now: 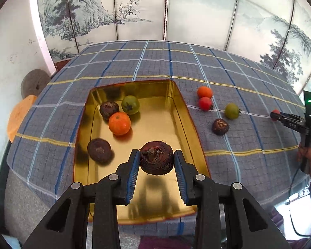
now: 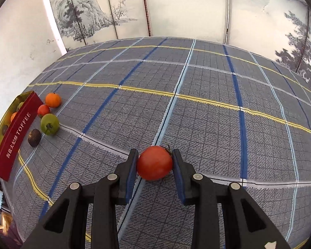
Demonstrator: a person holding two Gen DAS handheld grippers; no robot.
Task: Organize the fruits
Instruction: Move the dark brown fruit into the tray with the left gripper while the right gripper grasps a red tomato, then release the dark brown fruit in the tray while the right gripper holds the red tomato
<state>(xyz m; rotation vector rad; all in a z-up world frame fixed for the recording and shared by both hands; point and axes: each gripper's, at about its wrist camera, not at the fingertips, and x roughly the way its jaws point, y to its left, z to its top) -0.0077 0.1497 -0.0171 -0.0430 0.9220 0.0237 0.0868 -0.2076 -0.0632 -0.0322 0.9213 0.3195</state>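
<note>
Covering table, plaid cloth point(image 2: 197, 112); painted screen point(image 1: 197, 10) behind; left claw point(image 1: 156, 158) pinching dark fruit point(image 1: 156, 160); right claw point(image 2: 154, 161) pinching tomato point(image 2: 154, 162).

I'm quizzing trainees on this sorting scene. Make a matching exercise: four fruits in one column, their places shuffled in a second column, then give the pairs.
Things:
1. dark brown fruit
2. red tomato
3. large orange fruit
4. green tomato on the cloth

Places:
A. lying inside the gold tin
B. between the right gripper's fingers
C. on the plaid tablecloth, outside the tin
D. between the left gripper's fingers, over the tin

Pairs: 1-D, 2-B, 3-A, 4-C
</note>
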